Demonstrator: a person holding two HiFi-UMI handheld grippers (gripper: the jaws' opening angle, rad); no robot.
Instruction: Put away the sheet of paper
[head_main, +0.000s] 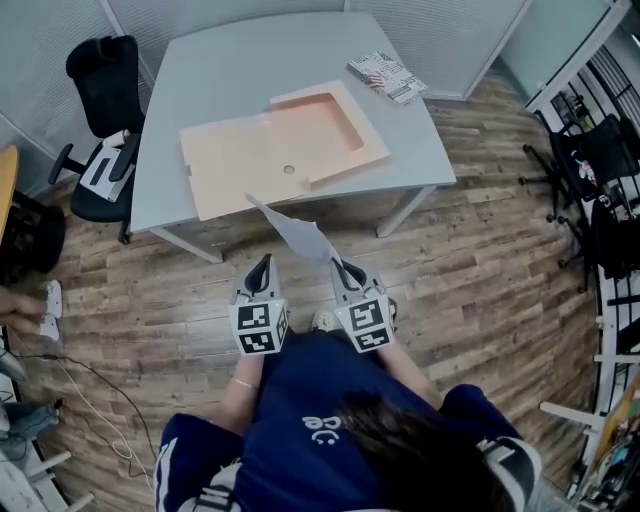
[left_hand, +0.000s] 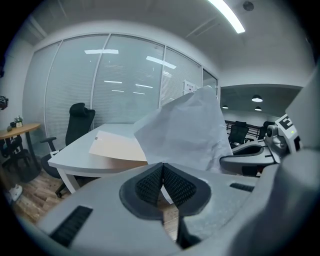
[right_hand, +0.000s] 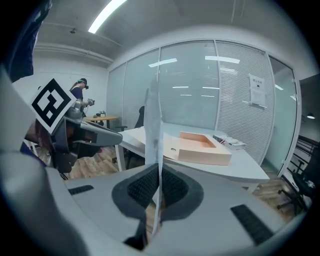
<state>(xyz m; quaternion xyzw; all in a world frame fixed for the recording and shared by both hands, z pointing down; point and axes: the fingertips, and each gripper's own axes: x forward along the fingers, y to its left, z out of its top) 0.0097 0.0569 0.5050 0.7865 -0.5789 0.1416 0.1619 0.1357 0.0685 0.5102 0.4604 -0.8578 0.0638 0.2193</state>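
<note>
A white sheet of paper (head_main: 298, 232) hangs in the air in front of the grey table (head_main: 210, 70), over the wooden floor. My right gripper (head_main: 341, 268) is shut on its near corner; in the right gripper view the sheet (right_hand: 152, 125) stands edge-on between the pads. My left gripper (head_main: 264, 262) is beside it, shut with nothing in it; the sheet (left_hand: 186, 131) shows just beyond its jaws (left_hand: 162, 168). An open tan file box (head_main: 270, 145) lies flat on the table, its tray half to the right (right_hand: 202, 146).
A striped packet (head_main: 388, 76) lies at the table's far right corner. A black office chair (head_main: 103, 95) stands at the table's left side. Metal racks (head_main: 600, 170) line the right wall. Cables (head_main: 90, 390) trail on the floor at the left.
</note>
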